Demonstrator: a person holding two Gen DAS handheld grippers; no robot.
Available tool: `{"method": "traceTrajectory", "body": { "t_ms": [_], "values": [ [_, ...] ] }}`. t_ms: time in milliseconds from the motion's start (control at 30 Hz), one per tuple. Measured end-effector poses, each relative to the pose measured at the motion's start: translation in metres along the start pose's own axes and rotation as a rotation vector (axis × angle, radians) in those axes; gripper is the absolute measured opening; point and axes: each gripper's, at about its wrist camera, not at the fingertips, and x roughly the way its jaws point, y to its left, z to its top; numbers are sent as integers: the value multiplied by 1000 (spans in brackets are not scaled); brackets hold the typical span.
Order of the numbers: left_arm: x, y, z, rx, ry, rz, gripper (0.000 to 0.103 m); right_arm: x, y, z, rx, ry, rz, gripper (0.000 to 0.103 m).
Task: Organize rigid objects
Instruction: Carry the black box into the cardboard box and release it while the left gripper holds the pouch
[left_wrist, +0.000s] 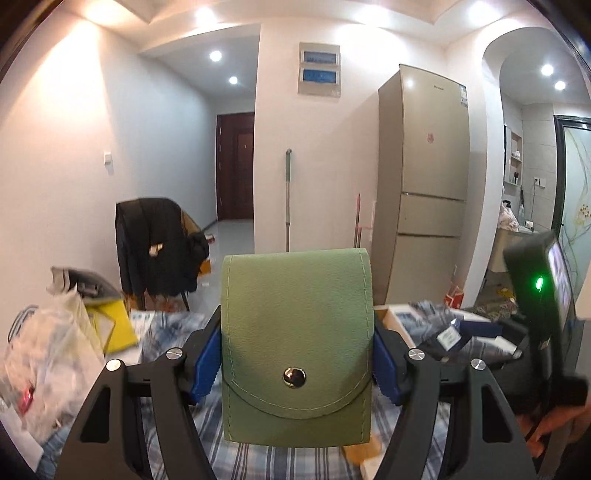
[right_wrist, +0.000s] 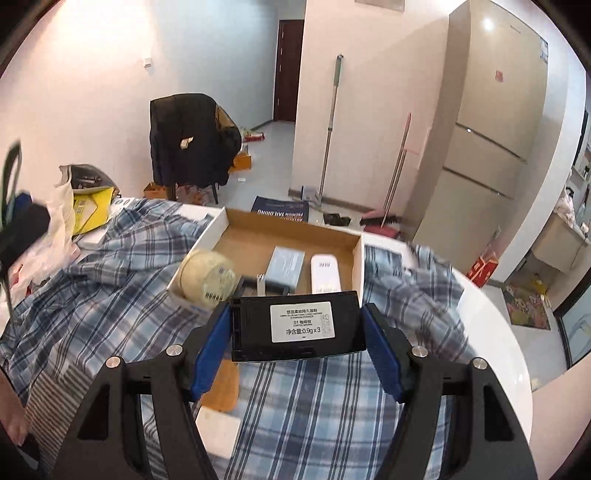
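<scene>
In the left wrist view my left gripper (left_wrist: 295, 363) is shut on a green leather pouch (left_wrist: 295, 332) with a metal snap, held upright above the plaid cloth. In the right wrist view my right gripper (right_wrist: 295, 345) is shut on a flat black case (right_wrist: 295, 326) with a white label facing up. Beyond it lies an open cardboard box (right_wrist: 258, 240) holding a pale blue box (right_wrist: 286, 264) and a white rectangular item (right_wrist: 325, 271). A cream round item (right_wrist: 207, 273) rests at the box's near left corner. The other gripper (left_wrist: 546, 302) shows at the right of the left wrist view.
A blue plaid cloth (right_wrist: 332, 406) covers a white round table (right_wrist: 509, 332). Plastic bags (left_wrist: 48, 354) and a yellow packet (left_wrist: 114, 325) pile up at the left. A chair draped with a dark jacket (right_wrist: 188, 140), a mop (right_wrist: 328, 125) and a fridge (left_wrist: 428, 177) stand behind.
</scene>
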Motion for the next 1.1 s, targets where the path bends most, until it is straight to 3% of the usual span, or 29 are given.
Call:
{"method": "traceTrajectory", "body": {
  "t_ms": [267, 367, 467, 567, 700, 733, 800, 900, 1100],
  "values": [
    [50, -12, 39, -38, 13, -31, 71, 18, -1, 23, 18, -25, 17, 69],
    [71, 0, 40, -81, 59, -66, 71, 26, -6, 31, 42, -30, 23, 69],
    [93, 12, 36, -75, 87, -37, 71, 37, -11, 39, 62, -31, 21, 69],
    [117, 20, 39, -73, 133, -57, 71, 54, -15, 45, 96, -23, 34, 69],
    [143, 26, 45, -106, 152, 14, 71, 81, -17, 50, 142, 16, 79, 69],
    [148, 28, 47, -131, 164, -38, 71, 89, -17, 50, 148, 32, 83, 69],
    [155, 29, 44, -135, 177, -98, 71, 102, -17, 50, 154, 56, 83, 69],
    [166, 31, 26, -118, 188, -60, 71, 121, -22, 51, 164, 89, 78, 69],
    [197, 35, -2, -124, 238, -76, 71, 170, -31, 46, 194, 173, 34, 69]
  ]
}}
